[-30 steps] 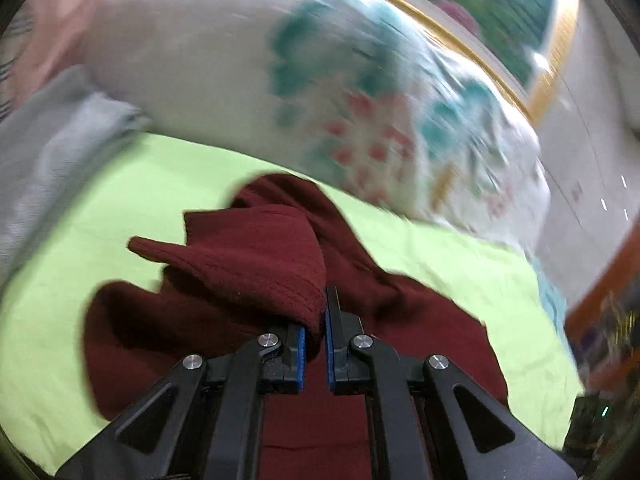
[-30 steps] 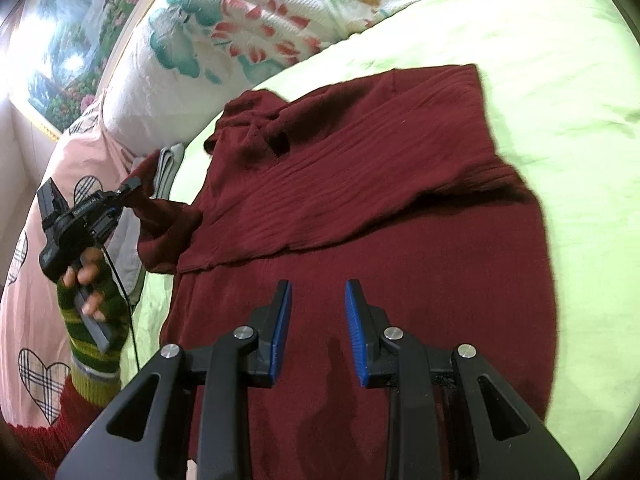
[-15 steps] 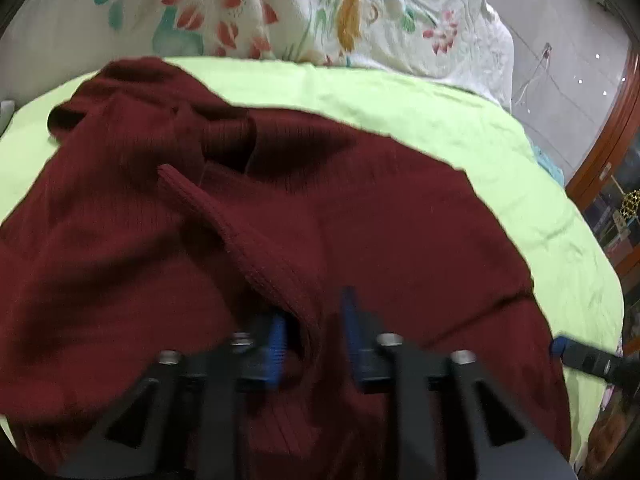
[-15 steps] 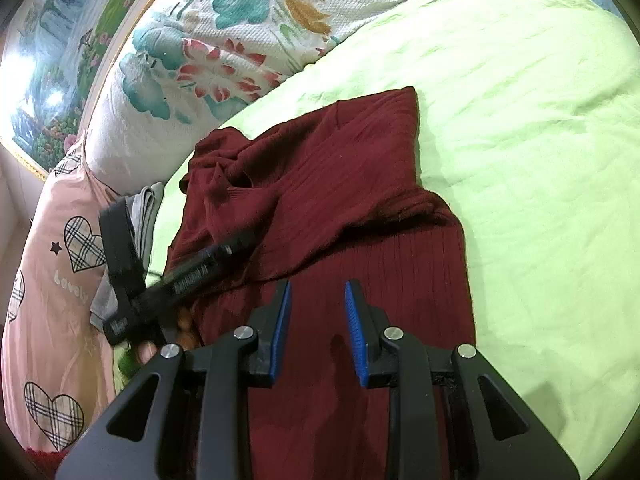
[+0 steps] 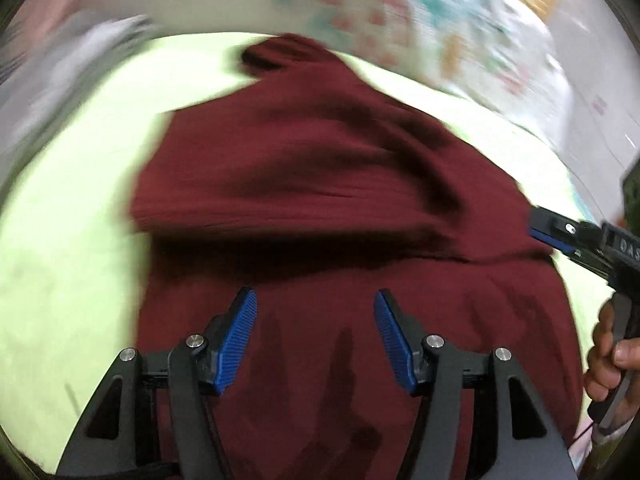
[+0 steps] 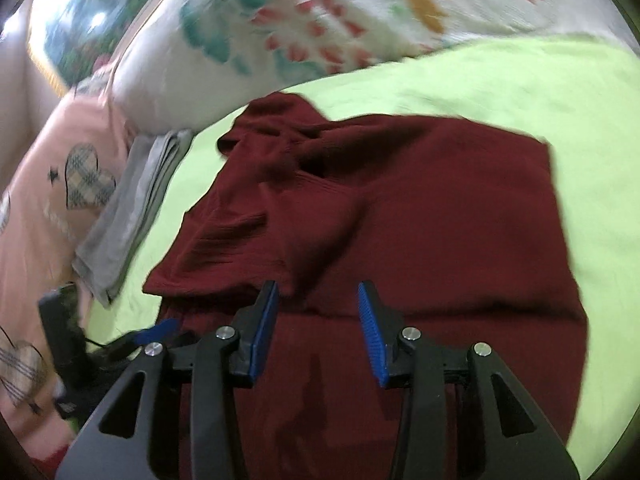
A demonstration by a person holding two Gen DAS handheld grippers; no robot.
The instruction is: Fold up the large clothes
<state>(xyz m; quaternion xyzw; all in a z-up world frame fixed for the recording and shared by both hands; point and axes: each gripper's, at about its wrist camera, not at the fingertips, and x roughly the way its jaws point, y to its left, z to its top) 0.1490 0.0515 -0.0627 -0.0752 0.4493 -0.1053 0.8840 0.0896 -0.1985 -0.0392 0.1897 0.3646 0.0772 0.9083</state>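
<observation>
Both pairs of jaws stand apart and hold nothing. The left gripper [image 5: 316,332] has just been opening; a second ago it pinched a sleeve of the dark red ribbed knit sweater [image 5: 320,184], and now only flat cloth shows between its blue pads, which do not press on it. The right gripper [image 6: 318,328] has also just been opening, to a narrower gap, with the sweater below it but not gripped.

The sweater lies on the bed with the light green sheet [image 6: 520,92], its neck toward the white pillow with the flower print [image 6: 304,36]. The released sleeve now rests folded across the body, so I judge the sleeve fold is done and the next step is probably to fold the body over itself. Some wrinkles remain near the collar and may need smoothing.

Beside the sweater, at the edge of the sheet, lies a folded grey cloth [image 6: 128,204], and farther out a pink cloth with checked hearts [image 6: 60,184].
</observation>
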